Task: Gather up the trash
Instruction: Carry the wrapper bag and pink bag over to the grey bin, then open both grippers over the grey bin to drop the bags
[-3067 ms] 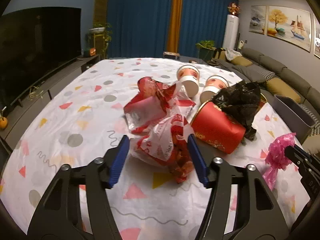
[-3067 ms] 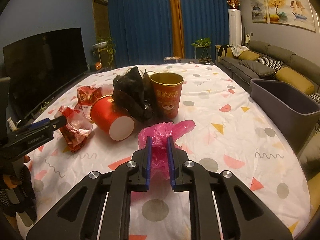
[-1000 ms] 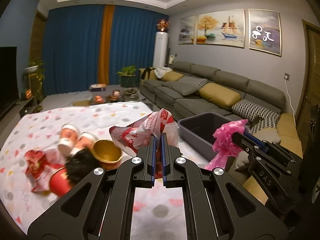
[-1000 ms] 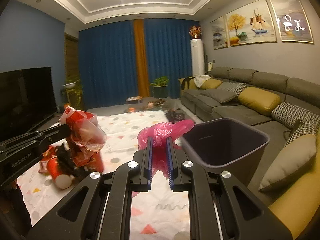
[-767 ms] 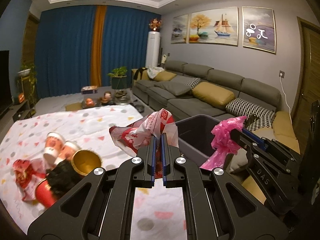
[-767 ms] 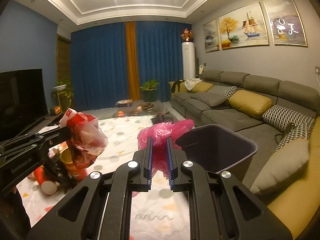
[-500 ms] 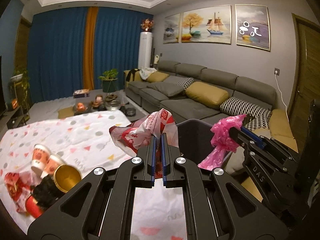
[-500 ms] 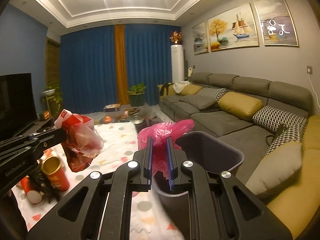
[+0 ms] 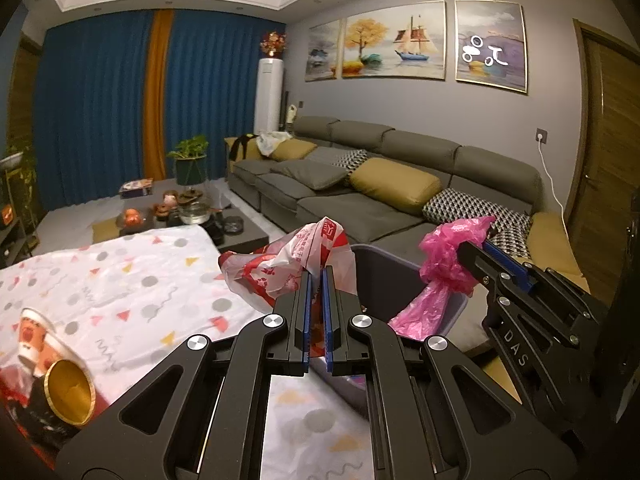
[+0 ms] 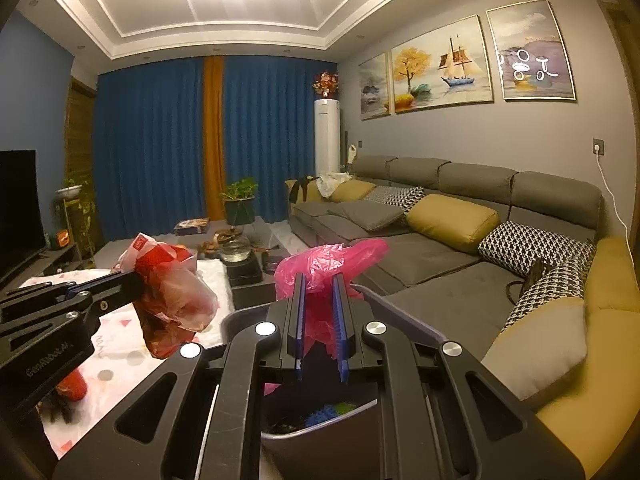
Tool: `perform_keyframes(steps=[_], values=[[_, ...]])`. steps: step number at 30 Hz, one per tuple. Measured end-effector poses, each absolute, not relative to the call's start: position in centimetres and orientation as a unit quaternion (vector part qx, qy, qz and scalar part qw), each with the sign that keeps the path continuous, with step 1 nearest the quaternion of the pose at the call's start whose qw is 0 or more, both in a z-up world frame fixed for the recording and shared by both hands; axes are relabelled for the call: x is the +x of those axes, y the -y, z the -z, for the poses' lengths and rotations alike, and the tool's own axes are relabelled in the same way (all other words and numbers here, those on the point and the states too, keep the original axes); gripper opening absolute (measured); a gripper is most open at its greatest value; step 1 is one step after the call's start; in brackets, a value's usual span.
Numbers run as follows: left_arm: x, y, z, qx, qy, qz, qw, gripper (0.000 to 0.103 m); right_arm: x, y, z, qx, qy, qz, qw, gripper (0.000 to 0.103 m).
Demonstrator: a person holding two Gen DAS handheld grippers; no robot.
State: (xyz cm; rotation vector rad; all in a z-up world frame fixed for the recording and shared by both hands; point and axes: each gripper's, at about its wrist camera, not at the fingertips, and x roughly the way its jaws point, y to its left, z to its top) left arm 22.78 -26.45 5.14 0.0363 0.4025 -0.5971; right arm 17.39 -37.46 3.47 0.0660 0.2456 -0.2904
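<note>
My left gripper (image 9: 316,276) is shut on a crumpled red and white plastic bag (image 9: 280,272), held in the air at the near rim of a grey trash bin (image 9: 384,276). The same bag (image 10: 172,292) hangs left of the bin in the right wrist view, under the left gripper (image 10: 134,278). My right gripper (image 10: 319,280) is shut on a pink plastic bag (image 10: 320,264) directly above the grey bin (image 10: 404,312), whose inside shows some trash. From the left wrist, the pink bag (image 9: 448,252) dangles over the bin's right side from the right gripper (image 9: 486,244).
Left of the bin lies a table under a white patterned cloth (image 9: 132,276), with paper cups (image 9: 32,336), a gold-lined cup (image 9: 70,394) and red wrappers at its left edge. A grey sofa (image 9: 380,196) with cushions runs behind the bin. A low coffee table (image 9: 180,216) stands further back.
Both grippers have carried their bags rightwards from over the table to the bin. The pink bag now hangs above the bin's opening, and the cups have slid to the left edge of view.
</note>
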Motion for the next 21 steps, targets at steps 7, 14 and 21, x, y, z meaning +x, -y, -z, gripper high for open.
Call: perform_keyframes(steps=[7,14,21], values=[[24.4,28.5,-4.0,0.019,-0.208,0.304,0.929,0.004,18.6,38.9,-3.0,0.048,-0.125,0.15,0.98,0.014],[25.9,29.9,-3.4,0.022,-0.214,0.311,0.926,0.005,19.6,38.8,-2.5,0.049,-0.13,0.155,0.978,0.014],[26.9,30.8,-2.8,0.022,-0.222,0.318,0.922,0.005,20.2,39.0,-2.1,0.05,-0.137,0.154,0.977,0.014]])
